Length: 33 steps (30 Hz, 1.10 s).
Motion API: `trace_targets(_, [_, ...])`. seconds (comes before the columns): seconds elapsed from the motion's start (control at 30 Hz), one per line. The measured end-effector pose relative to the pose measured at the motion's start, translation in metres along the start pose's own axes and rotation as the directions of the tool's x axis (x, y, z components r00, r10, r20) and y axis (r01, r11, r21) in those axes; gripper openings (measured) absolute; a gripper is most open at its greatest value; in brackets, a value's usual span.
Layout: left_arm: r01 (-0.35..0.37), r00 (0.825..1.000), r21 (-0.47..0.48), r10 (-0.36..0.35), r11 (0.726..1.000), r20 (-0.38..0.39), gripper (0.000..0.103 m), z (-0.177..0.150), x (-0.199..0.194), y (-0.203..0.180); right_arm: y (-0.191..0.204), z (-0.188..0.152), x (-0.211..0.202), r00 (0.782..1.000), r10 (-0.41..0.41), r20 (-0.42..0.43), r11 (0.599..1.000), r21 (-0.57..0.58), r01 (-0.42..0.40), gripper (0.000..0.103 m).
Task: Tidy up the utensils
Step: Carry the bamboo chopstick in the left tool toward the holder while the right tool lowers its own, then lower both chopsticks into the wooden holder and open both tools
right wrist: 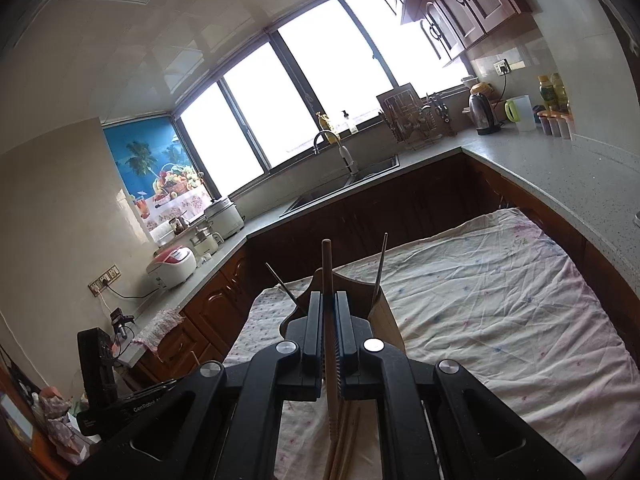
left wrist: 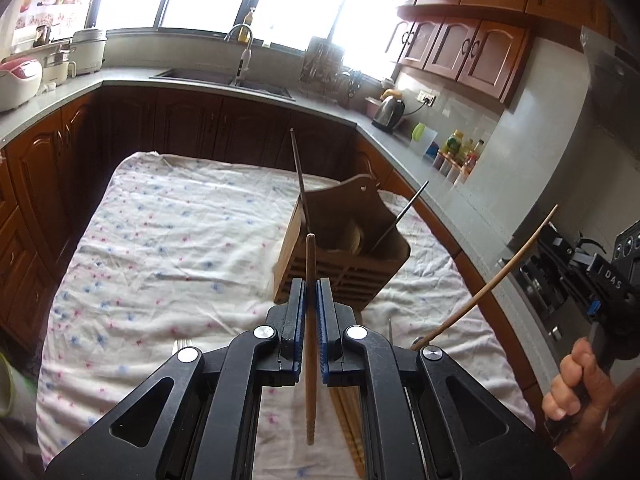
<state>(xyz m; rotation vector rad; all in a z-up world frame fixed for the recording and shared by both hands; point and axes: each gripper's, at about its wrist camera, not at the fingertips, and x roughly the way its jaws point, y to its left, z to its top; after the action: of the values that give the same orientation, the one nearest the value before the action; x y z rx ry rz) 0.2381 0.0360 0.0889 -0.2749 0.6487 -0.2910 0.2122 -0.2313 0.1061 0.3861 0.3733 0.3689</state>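
Note:
My left gripper (left wrist: 310, 286) is shut on a light wooden chopstick (left wrist: 310, 252), which stands upright between its blue pads, lifted above the cloth. Just beyond it is the wooden utensil holder (left wrist: 344, 248), with two thin dark sticks (left wrist: 299, 172) leaning out of it. At the right edge, a hand (left wrist: 576, 384) grips the other tool, and a second wooden chopstick (left wrist: 500, 276) slants up from there. In the right wrist view my right gripper (right wrist: 329, 296) is shut on that chopstick (right wrist: 327, 268), in front of the holder (right wrist: 386, 320). More chopsticks (right wrist: 348, 432) lie on the cloth under it.
The table wears a white floral cloth (left wrist: 160, 240) and is ringed by grey counters with brown cabinets. A sink (left wrist: 224, 76) is at the back, rice cookers (left wrist: 20, 80) on the left, a kettle (left wrist: 390, 112) and bottles on the right. Something metal (left wrist: 182, 346) lies beside my left gripper.

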Motion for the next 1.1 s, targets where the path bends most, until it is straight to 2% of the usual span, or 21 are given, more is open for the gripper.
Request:
trace_targets(0.33, [0.027, 0.986, 0.000, -0.026, 1.000, 0.163, 0.005, 0.054, -0.023, -0.007, 0.011, 0.030, 0.008, 0.998, 0.002, 0.067, 0.999, -0.040, 0.000, 0.005])
trace_targets(0.73, [0.029, 0.952, -0.004, -0.027, 1.000, 0.305, 0.005, 0.121, -0.007, -0.010, 0.009, 0.067, 0.036, 0.990, -0.025, 0.139, 0.997, -0.073, 0.036, 0.005])
trace_targets(0.93, [0.004, 0.937, -0.027, 0.005, 1.000, 0.350, 0.004, 0.132, 0.021, -0.011, 0.004, 0.073, 0.059, 0.987, -0.058, 0.149, 0.992, -0.102, 0.073, 0.005])
trace_targets(1.1, [-0.010, 0.930, -0.038, 0.023, 0.999, 0.366, 0.005, 0.118, 0.051, -0.009, -0.010, 0.059, 0.084, 0.989, -0.084, 0.118, 0.991, -0.090, 0.094, 0.005])
